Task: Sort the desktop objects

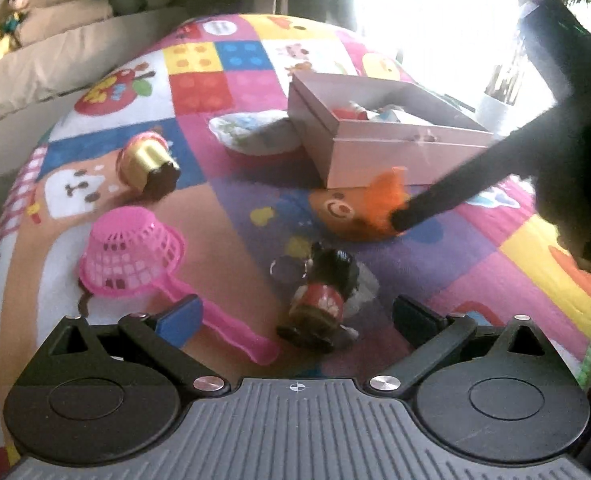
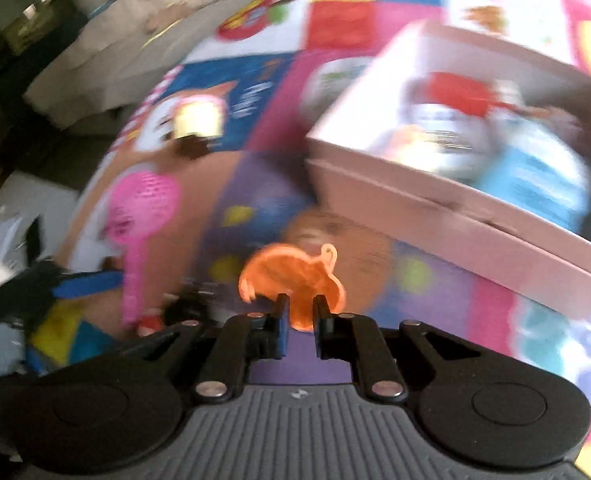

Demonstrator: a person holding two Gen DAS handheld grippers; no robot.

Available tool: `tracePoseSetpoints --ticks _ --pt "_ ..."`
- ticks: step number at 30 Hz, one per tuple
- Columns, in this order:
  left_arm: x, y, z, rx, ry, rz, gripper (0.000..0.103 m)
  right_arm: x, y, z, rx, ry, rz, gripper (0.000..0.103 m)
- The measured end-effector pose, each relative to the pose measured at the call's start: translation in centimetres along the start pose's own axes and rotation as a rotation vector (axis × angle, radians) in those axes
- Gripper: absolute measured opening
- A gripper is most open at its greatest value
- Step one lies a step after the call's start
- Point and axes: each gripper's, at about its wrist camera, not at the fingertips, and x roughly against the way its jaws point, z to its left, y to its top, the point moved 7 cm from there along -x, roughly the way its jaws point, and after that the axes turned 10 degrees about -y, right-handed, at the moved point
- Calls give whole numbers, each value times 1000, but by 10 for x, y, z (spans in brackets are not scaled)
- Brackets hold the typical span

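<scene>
My right gripper (image 2: 298, 307) is shut on the tail of an orange toy fish (image 2: 295, 276), and the same orange fish (image 1: 351, 212) with the right gripper (image 1: 401, 220) on its tail shows in the left wrist view beside the pink box (image 1: 375, 152). The right wrist view is blurred. My left gripper (image 1: 295, 314) is open above a small red and black toy figure (image 1: 321, 300) lying on the colourful mat (image 1: 223, 216). A pink toy sieve (image 1: 135, 256) lies to its left, its handle passing near my left finger (image 1: 179, 318).
The pink box (image 2: 435, 184) holds several toys. A gold and brown toy cupcake (image 1: 149, 166) lies at the left, and a white pouch with prints (image 1: 255, 134) lies against the box. Beige cushions (image 1: 55, 56) with soft toys sit behind the mat. Bright window light fills the top right.
</scene>
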Motion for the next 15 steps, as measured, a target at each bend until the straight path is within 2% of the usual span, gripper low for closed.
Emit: tracePoseSetpoints --ticks 2,4,6,11,15 --pt "-4 0 1 9 39 11 103 7 -9 -18 -27 -57 -49 21" --pt "-8 -1 1 30 59 26 103 12 -17 -32 -52 -104 -97 46" --pt "-11 -2 0 33 82 35 103 13 -25 -43 -75 -129 -136 56" --pt "-18 -4 0 68 127 67 103 15 -41 -54 -94 -184 -207 64" --pt "-19 -4 0 83 135 78 103 15 -45 -55 -85 -244 -263 77"
